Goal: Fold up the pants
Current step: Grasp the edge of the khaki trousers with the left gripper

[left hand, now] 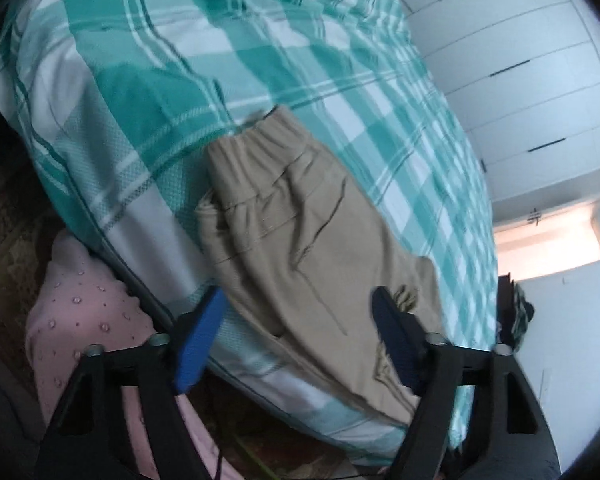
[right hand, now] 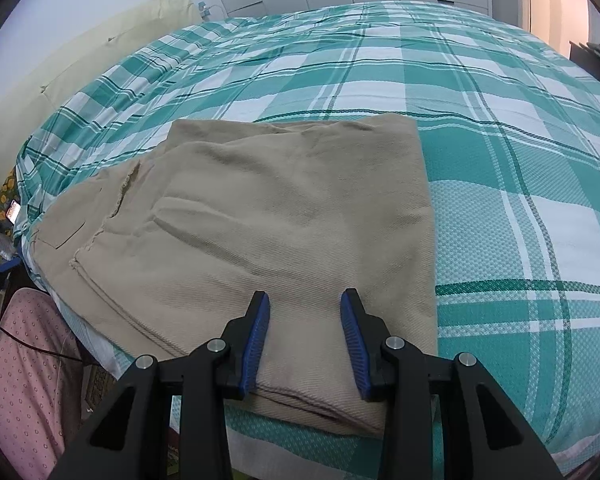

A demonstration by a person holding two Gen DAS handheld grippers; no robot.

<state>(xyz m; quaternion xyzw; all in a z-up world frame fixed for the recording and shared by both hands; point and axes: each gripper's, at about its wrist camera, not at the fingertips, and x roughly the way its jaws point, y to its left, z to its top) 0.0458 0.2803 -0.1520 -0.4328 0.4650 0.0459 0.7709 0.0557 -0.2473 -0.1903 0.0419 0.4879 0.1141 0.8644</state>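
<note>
Both tools are spread wide with nothing between the blue pads. The right tool (right hand: 305,300) sits just over the near edge of the khaki pants (right hand: 260,216), which lie folded into a stack near the edge of the bed (right hand: 500,128) on its teal plaid cover. The left tool (left hand: 296,300) hangs above the pants' waistband end (left hand: 260,140).
</note>
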